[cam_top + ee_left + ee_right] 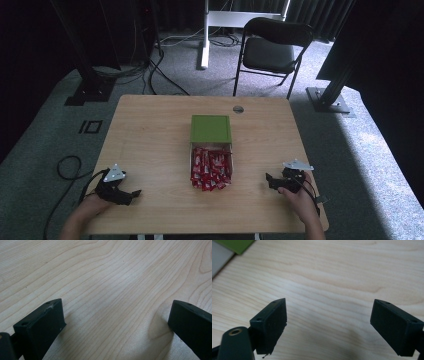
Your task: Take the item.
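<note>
High view: a pale wooden table carries an open box with a green square lid and a heap of red candy wrappers at its middle. The left gripper and right gripper rest near the table's front corners, well apart from the wrappers. Both jaws stand wide apart, holding nothing, bare wood between them.

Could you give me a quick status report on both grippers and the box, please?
Left gripper open, empty, low over table. Right gripper open, empty, likewise. Green box mid-table, red packets piled at its near side, untouched. Nothing in the way.
</note>
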The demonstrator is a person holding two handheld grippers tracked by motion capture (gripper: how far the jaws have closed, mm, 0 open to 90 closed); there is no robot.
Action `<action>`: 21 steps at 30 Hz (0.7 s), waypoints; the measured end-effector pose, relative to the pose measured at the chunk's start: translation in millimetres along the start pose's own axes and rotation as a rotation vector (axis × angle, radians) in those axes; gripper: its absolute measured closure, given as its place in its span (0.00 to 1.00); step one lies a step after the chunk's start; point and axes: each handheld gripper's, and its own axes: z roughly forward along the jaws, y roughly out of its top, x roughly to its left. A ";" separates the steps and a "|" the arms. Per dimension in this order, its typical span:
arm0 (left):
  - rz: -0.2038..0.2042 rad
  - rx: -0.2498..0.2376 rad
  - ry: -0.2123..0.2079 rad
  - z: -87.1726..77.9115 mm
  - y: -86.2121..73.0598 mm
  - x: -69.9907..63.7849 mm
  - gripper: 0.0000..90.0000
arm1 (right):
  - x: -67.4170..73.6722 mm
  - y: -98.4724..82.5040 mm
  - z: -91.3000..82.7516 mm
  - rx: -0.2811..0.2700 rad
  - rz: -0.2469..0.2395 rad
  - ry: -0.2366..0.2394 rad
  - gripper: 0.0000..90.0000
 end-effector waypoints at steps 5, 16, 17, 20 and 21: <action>0.000 0.000 0.000 0.0 0.0 0.0 0.02 | 5.1 11.1 -6.9 -0.021 -0.013 0.005 0.15; -0.003 -0.001 -0.001 0.1 0.0 -0.2 0.02 | 20.0 36.2 -21.8 -0.077 -0.034 0.071 0.16; -0.001 -0.001 0.000 0.0 0.0 0.0 0.02 | 22.1 38.8 -23.5 -0.084 -0.036 0.079 0.16; -0.001 -0.001 0.000 0.0 0.0 -0.1 0.02 | 28.6 46.7 -28.3 -0.101 -0.057 0.105 0.16; -0.001 -0.001 0.000 0.0 0.0 0.0 0.02 | 31.4 50.0 -30.1 -0.107 -0.063 0.119 0.16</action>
